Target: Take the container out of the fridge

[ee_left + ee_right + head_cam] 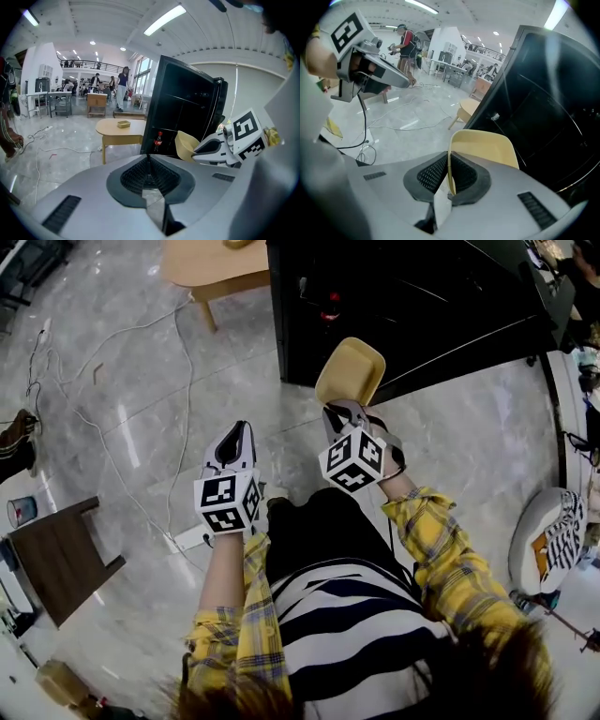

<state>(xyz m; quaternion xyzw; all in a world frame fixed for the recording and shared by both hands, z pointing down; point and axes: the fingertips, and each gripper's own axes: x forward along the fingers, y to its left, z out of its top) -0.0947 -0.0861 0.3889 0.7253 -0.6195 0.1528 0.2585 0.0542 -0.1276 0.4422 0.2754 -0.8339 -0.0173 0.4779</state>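
Plaid sleeves (441,549) nearest, stretched toward the fridge (412,306). Just in front of the fridge, yellow container (350,369) pinched by its rim in the right hand-held gripper (345,409), seemingly for carrying it clear. Left hand-held gripper (235,430) alongside, jaws pressed together, empty, likely spare.

A pale wooden table (211,273) is standing on the glossy grey marble floor (112,427), and a small yellow dish (123,123) is sitting on its top. White cables (188,395) are trailing across the floor toward a white power strip (190,538). A dark brown stool (56,559) is standing at the left, with a red-and-white can (21,511) near it. A striped cushion (561,531) is lying on a round white seat at the right. Far back, people (124,89) are standing near work tables (49,101), and a long ceiling light (165,19) is glowing.
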